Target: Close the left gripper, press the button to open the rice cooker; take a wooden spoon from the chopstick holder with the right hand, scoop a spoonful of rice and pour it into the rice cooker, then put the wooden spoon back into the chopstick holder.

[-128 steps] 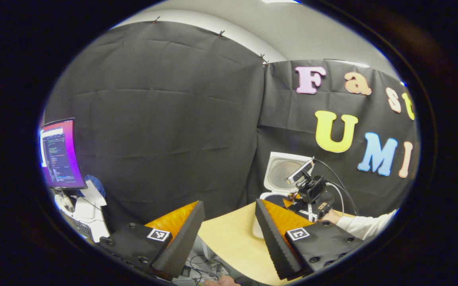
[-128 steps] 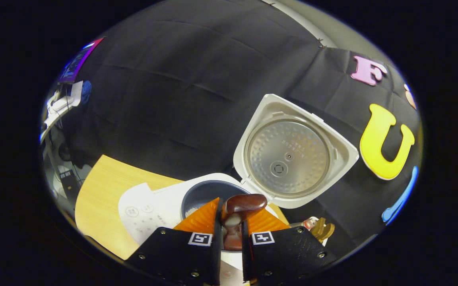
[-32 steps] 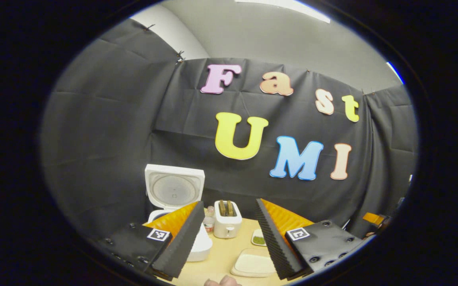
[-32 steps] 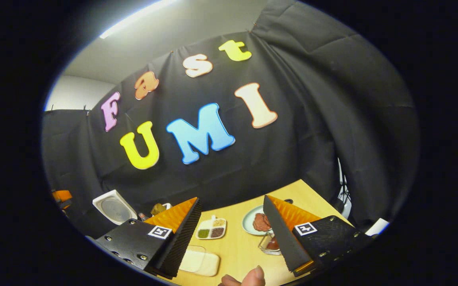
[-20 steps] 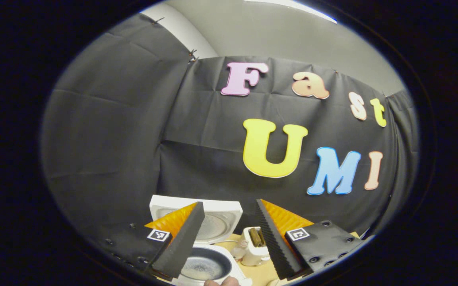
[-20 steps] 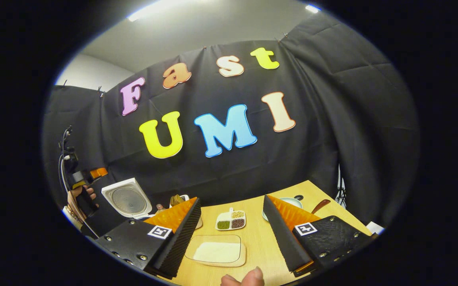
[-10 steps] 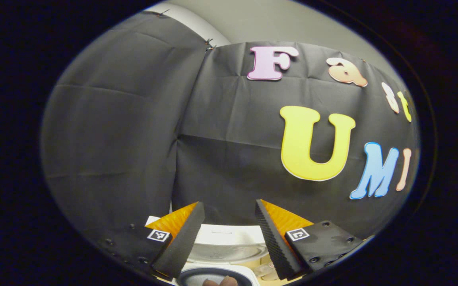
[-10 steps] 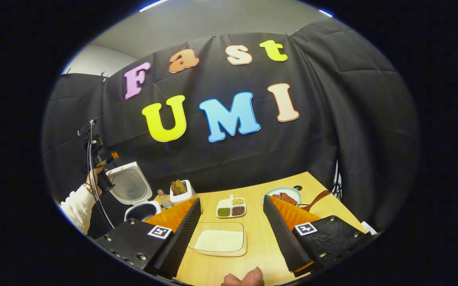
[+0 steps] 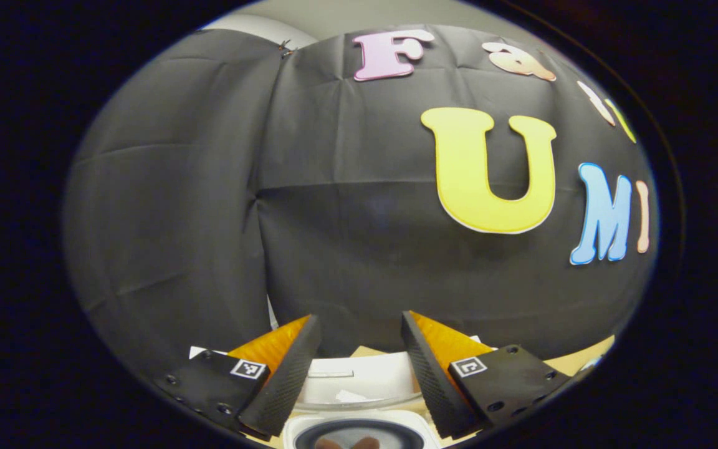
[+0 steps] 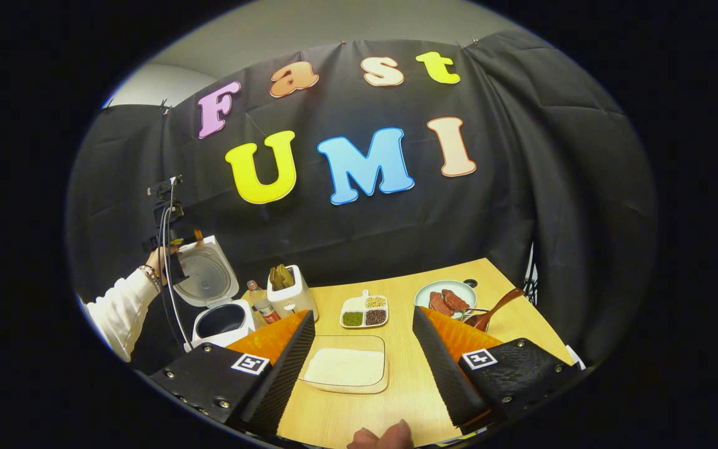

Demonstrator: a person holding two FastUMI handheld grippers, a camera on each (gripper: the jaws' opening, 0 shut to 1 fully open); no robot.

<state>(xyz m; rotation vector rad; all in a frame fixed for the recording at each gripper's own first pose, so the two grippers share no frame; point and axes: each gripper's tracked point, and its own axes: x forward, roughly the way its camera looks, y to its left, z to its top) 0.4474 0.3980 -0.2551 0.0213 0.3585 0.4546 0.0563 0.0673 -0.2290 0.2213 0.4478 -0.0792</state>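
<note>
In the left gripper view my left gripper (image 9: 359, 324) is open and holds nothing. It hangs just above the raised white lid (image 9: 359, 381) of the rice cooker, with the dark inner pot (image 9: 359, 436) below. The right gripper view shows the rice cooker (image 10: 219, 324) at the table's far left, lid up, and a sleeved hand holding the left gripper (image 10: 175, 246) at the lid's top. My right gripper (image 10: 362, 318) is open and empty above the table's near edge. The wooden spoon (image 10: 495, 308) leans in a small holder (image 10: 474, 319) at the far right. A tray of white rice (image 10: 345, 368) lies between the right fingers.
A white box with brown pieces (image 10: 289, 293) and a small bottle (image 10: 261, 305) stand right of the cooker. A divided dish of grains (image 10: 364, 312) and a plate of meat (image 10: 445, 294) sit mid-table. A fingertip (image 10: 390, 436) shows at the bottom edge.
The right gripper has let go of the spoon, opened and drawn back from the cooker. The left gripper has moved in over the raised lid and tilted down.
</note>
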